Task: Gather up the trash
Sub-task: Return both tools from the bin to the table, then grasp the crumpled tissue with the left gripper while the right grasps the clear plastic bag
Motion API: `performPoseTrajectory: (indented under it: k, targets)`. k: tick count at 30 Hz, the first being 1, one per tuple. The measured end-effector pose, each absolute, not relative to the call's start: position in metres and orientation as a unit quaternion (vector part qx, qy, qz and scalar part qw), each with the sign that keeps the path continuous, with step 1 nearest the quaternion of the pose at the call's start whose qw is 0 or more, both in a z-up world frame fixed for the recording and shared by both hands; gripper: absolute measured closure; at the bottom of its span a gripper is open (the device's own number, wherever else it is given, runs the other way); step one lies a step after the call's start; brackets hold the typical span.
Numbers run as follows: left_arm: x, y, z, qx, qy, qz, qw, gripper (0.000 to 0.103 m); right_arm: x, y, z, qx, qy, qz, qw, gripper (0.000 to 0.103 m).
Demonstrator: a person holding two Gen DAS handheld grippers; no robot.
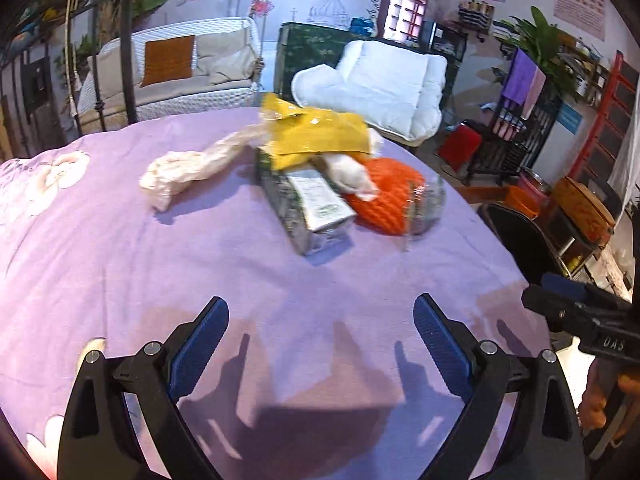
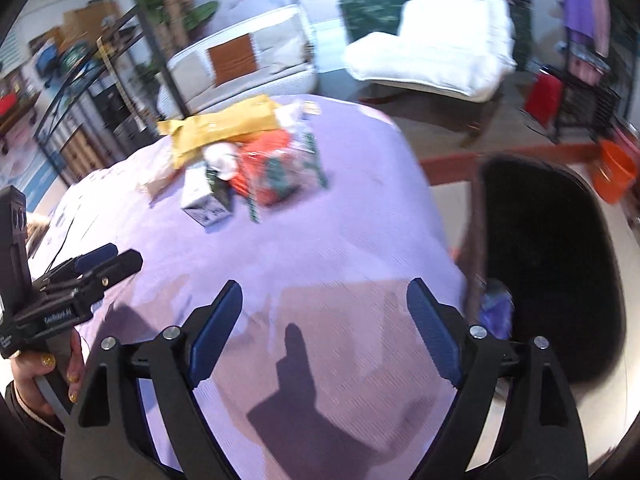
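- The bed point(image 1: 120, 264), covered in a lilac sheet with pale flowers, carries everything; wide bare sheet lies between the trash and both tools.
- A black bin point(image 2: 548, 264) stands just beside the bed's right edge, its mouth dark.
- The left tool point(image 1: 321, 344) hovers over the near sheet, blue pads spread wide with nothing between them.
- The right tool point(image 2: 325, 330) hangs near the bed's right edge by the bin, likewise spread and holding nothing; its body reads "DAS" in the left wrist view.
- The trash heap sits near the far edge: a yellow wrapper point(image 1: 316, 132) on top, an orange netted piece point(image 1: 384, 204), and a grey-green carton point(image 1: 308, 208) with a white printed label, its text too small to read.
- A crumpled white plastic bag point(image 1: 188, 170) lies just left of the heap.
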State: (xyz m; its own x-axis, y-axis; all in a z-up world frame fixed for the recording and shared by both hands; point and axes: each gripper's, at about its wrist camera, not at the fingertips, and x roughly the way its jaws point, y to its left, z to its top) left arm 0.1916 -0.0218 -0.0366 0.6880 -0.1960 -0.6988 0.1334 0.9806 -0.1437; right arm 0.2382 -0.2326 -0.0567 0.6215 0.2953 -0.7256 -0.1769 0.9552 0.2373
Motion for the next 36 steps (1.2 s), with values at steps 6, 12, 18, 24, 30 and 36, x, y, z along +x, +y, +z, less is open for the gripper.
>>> performPoseTrajectory:
  k: [6, 12, 18, 24, 30, 36]
  targets:
    - [0.197, 0.012, -0.044, -0.047, 0.389, -0.070, 0.917, 0.010, 0.288, -0.193, -0.058, 0.032, 0.430, 0.162, 0.888, 0.016]
    - [0.208, 0.030, -0.049, -0.038, 0.392, -0.063, 0.917, 0.010, 0.329, -0.175, -0.062, 0.008, 0.445, 0.173, 0.878, 0.016]
    - [0.221, 0.041, -0.051, -0.024, 0.395, -0.053, 0.917, 0.010, 0.365, -0.169, -0.071, -0.002, 0.459, 0.187, 0.869, 0.016]
    - [0.238, 0.051, -0.052, -0.013, 0.397, -0.052, 0.916, 0.010, 0.369, -0.172, -0.079, 0.009, 0.467, 0.200, 0.861, 0.043]
    - [0.262, 0.062, -0.046, 0.010, 0.389, -0.048, 0.920, 0.010, 0.350, -0.181, -0.078, 0.024, 0.464, 0.204, 0.862, 0.070]
    - [0.289, 0.068, -0.039, 0.054, 0.376, -0.033, 0.925, 0.010, 0.334, -0.187, -0.072, 0.041, 0.452, 0.197, 0.869, 0.078]
